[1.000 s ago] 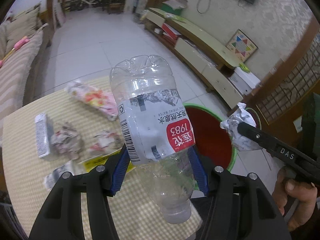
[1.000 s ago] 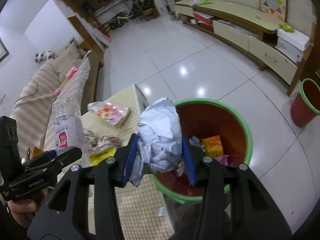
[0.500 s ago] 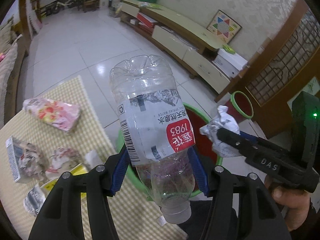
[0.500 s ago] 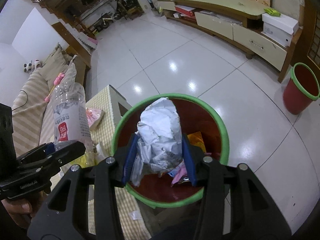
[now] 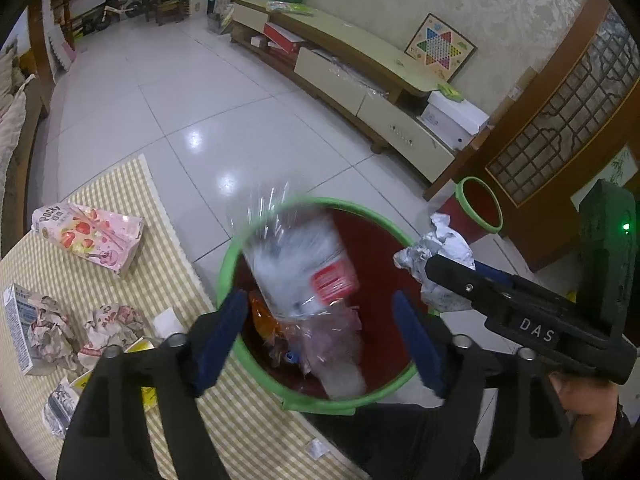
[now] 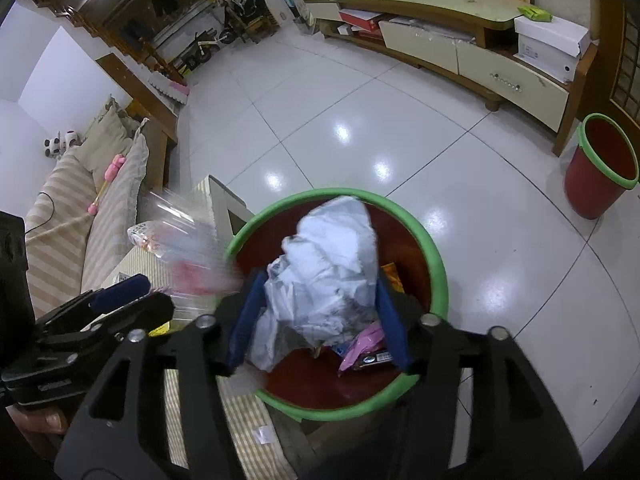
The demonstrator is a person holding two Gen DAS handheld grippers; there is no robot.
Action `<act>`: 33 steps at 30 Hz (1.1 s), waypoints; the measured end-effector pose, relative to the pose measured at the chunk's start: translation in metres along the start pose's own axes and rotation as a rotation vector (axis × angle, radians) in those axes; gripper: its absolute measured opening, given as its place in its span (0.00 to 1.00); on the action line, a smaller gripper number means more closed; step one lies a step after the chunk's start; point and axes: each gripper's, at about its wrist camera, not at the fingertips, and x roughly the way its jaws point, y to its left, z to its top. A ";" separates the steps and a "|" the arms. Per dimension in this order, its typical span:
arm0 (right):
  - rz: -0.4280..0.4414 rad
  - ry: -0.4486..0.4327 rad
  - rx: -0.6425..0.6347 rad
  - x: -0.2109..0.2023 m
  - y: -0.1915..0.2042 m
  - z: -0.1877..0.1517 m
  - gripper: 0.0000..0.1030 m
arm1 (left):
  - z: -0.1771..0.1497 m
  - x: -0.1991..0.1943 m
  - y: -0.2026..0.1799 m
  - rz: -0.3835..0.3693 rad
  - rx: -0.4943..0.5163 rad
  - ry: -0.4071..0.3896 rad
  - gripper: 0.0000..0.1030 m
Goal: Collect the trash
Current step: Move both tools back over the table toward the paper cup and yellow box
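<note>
Both tongs have swung from the checked worktop [image 5: 120, 276] to above the green-rimmed red bin [image 5: 224, 264]. Left tongs [image 5: 320, 332] are opening, released; the clear plastic bottle [image 5: 304, 268] blurs, dropping binward. Right tongs [image 6: 316, 320] are opening, their pads beside the crumpled white paper [image 6: 324, 276] over the bin.

"Pocky" stands on the pink snack box [image 5: 90, 238]; "DAS" on the right gripper [image 5: 448, 280].
</note>
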 end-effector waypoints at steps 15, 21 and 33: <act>0.016 -0.014 -0.055 -0.010 0.034 -0.005 0.87 | -0.021 -0.044 0.047 0.042 -0.107 -0.060 0.87; 0.032 -0.002 -0.110 -0.011 0.074 -0.016 0.95 | -0.044 -0.076 0.086 0.082 -0.180 -0.093 0.91; 0.091 0.066 -0.236 0.005 0.163 -0.057 0.95 | -0.112 -0.142 0.174 0.163 -0.354 -0.148 0.92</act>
